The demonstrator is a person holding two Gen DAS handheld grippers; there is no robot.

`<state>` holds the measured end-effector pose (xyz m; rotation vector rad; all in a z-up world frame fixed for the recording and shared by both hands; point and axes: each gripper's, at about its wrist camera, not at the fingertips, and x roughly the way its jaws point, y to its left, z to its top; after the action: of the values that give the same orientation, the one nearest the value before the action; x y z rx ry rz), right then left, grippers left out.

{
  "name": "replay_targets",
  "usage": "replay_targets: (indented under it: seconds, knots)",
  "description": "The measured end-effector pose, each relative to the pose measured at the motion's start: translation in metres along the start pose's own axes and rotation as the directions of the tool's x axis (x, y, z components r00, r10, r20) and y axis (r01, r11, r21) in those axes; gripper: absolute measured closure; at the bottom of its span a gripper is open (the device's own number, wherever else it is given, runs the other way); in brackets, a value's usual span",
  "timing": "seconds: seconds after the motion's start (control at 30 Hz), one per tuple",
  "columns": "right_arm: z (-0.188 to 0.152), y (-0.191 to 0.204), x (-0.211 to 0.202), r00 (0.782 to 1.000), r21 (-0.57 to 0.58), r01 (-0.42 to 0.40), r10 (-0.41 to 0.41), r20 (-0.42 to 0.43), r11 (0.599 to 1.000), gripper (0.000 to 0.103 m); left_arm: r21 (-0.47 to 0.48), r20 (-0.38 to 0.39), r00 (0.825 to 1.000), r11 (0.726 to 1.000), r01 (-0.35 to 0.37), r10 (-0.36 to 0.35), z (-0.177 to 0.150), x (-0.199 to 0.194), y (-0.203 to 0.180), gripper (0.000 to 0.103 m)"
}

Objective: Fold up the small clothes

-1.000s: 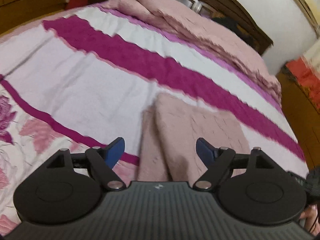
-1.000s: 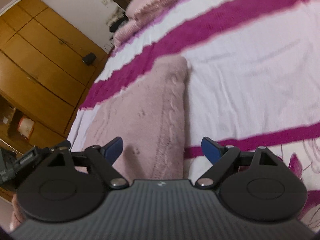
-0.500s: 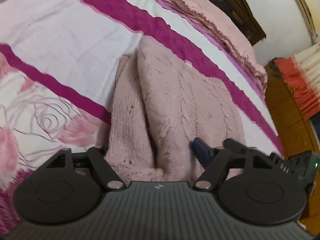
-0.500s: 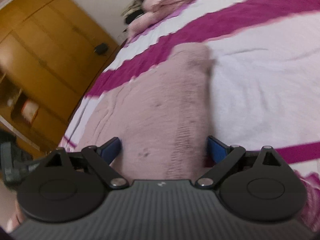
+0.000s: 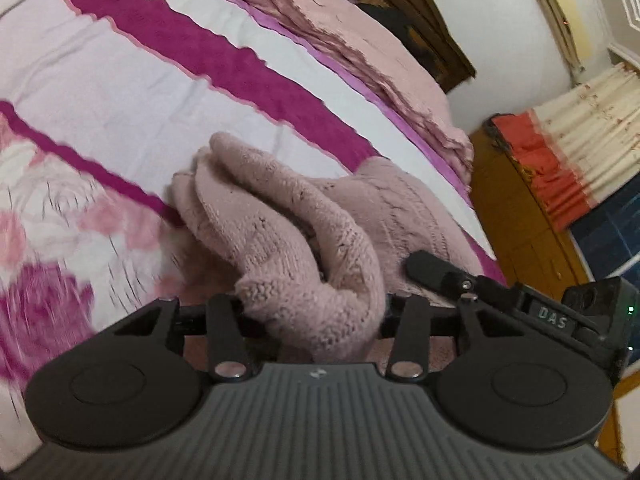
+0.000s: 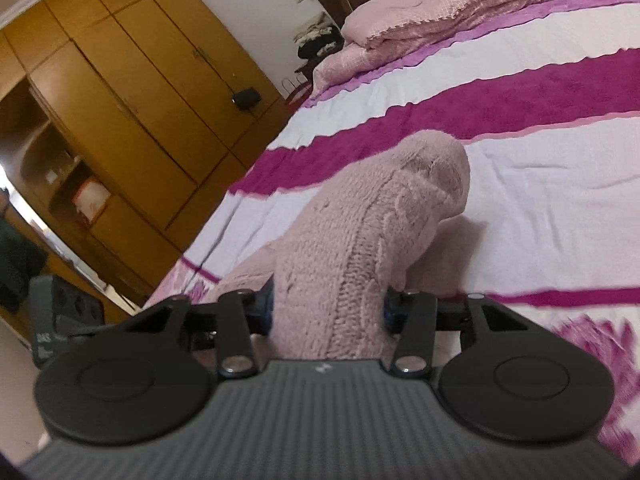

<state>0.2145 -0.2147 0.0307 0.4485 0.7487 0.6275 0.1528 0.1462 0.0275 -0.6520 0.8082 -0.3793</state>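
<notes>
Striped bed [image 5: 120,92] spreads wide, pink knit sweater [image 5: 304,240] bunched on it toward six o'clock. Left gripper [image 5: 314,312] jaws closing, clamped on a thick fold; right gripper [image 6: 328,304] jaws closing too, pinching the knit's lifted edge.

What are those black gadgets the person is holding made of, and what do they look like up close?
Each is a matte black tool. The left gripper and right gripper share a ribbed dark grey body with a small pale logo, two round black discs at the sides, and black link bars on silver rivets. The right one's fingertips carry blue pads. Seen from the left camera, the right one bears pale lettering and a green light.
</notes>
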Motion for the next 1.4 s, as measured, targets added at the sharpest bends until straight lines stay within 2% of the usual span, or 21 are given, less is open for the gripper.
replay_targets:
  seconds: [0.2,0.27,0.37,0.5,0.53,0.57,0.6,0.67,0.7,0.73,0.8,0.9,1.03,1.1,1.23,1.3,1.37,1.4]
  knots:
    - [-0.026,0.005,-0.075,0.999,0.034,0.02,-0.022,0.035,0.999,0.054,-0.041,-0.025,0.996,0.995,0.086,-0.088,-0.049,-0.04,-0.035,0.053]
    - [-0.041,0.008,-0.104,0.998,0.03,0.044,-0.046,0.052,0.999,0.054,-0.029,-0.04,0.993,0.993,0.113,-0.114,-0.07,-0.051,-0.051,0.053]
    - [-0.065,0.003,-0.143,0.995,0.076,0.07,-0.074,0.06,0.995,0.054,0.009,-0.072,0.991,0.993,0.114,-0.113,-0.106,-0.065,-0.072,0.053]
    - [-0.104,-0.02,-0.169,0.988,0.162,0.149,-0.152,0.008,0.976,0.054,0.08,-0.092,0.996,0.997,0.015,-0.008,-0.158,-0.073,-0.084,0.053]
    - [-0.116,-0.029,-0.17,0.984,0.182,0.18,-0.18,-0.016,0.967,0.054,0.107,-0.095,0.995,0.994,-0.024,0.034,-0.167,-0.072,-0.083,0.053]
    - [-0.126,-0.037,-0.169,0.979,0.201,0.206,-0.203,-0.037,0.958,0.054,0.146,-0.09,0.99,0.984,-0.099,0.113,-0.178,-0.07,-0.082,0.053]
    - [-0.138,-0.047,-0.168,0.971,0.221,0.237,-0.23,-0.06,0.946,0.054,0.177,-0.084,0.979,0.97,-0.166,0.183,-0.186,-0.069,-0.079,0.053]
    - [-0.154,-0.059,-0.163,0.955,0.212,0.295,-0.287,-0.069,0.932,0.05,0.235,-0.07,0.942,0.923,-0.305,0.329,-0.199,-0.062,-0.072,0.053]
    - [-0.162,-0.065,-0.163,0.95,0.207,0.311,-0.308,-0.048,0.928,0.047,0.23,-0.073,0.93,0.913,-0.337,0.361,-0.203,-0.061,-0.067,0.053]
    - [-0.168,-0.069,-0.164,0.952,0.224,0.302,-0.303,-0.029,0.927,0.046,0.206,-0.079,0.93,0.919,-0.337,0.359,-0.202,-0.06,-0.062,0.053]
    - [-0.176,-0.073,-0.168,0.963,0.275,0.263,-0.271,-0.008,0.925,0.045,0.164,-0.072,0.943,0.937,-0.309,0.324,-0.205,-0.071,-0.056,0.053]
    - [-0.184,-0.07,-0.173,0.966,0.276,0.245,-0.259,0.016,0.929,0.044,0.158,-0.054,0.954,0.946,-0.282,0.294,-0.204,-0.085,-0.061,0.051]
    - [-0.19,-0.057,-0.188,0.955,0.259,0.272,-0.294,0.047,0.927,0.043,0.205,-0.053,0.953,0.937,-0.282,0.299,-0.203,-0.091,-0.081,0.05]
    - [-0.188,-0.05,-0.195,0.947,0.232,0.292,-0.315,0.065,0.928,0.043,0.237,-0.046,0.954,0.931,-0.277,0.296,-0.205,-0.09,-0.096,0.045]
    - [-0.195,-0.048,-0.21,0.936,0.252,0.298,-0.334,0.112,0.921,0.044,0.297,-0.036,0.97,0.929,-0.219,0.24,-0.212,-0.09,-0.12,0.039]
    - [-0.197,-0.049,-0.214,0.92,0.252,0.328,-0.369,0.136,0.911,0.044,0.321,-0.032,0.978,0.929,-0.185,0.206,-0.215,-0.091,-0.131,0.038]
    - [-0.201,-0.05,-0.22,0.884,0.255,0.385,-0.434,0.173,0.887,0.045,0.348,-0.036,0.982,0.924,-0.159,0.183,-0.215,-0.085,-0.14,0.038]
    - [-0.201,-0.05,-0.221,0.862,0.254,0.421,-0.472,0.185,0.87,0.049,0.36,-0.038,0.98,0.918,-0.167,0.193,-0.216,-0.081,-0.143,0.038]
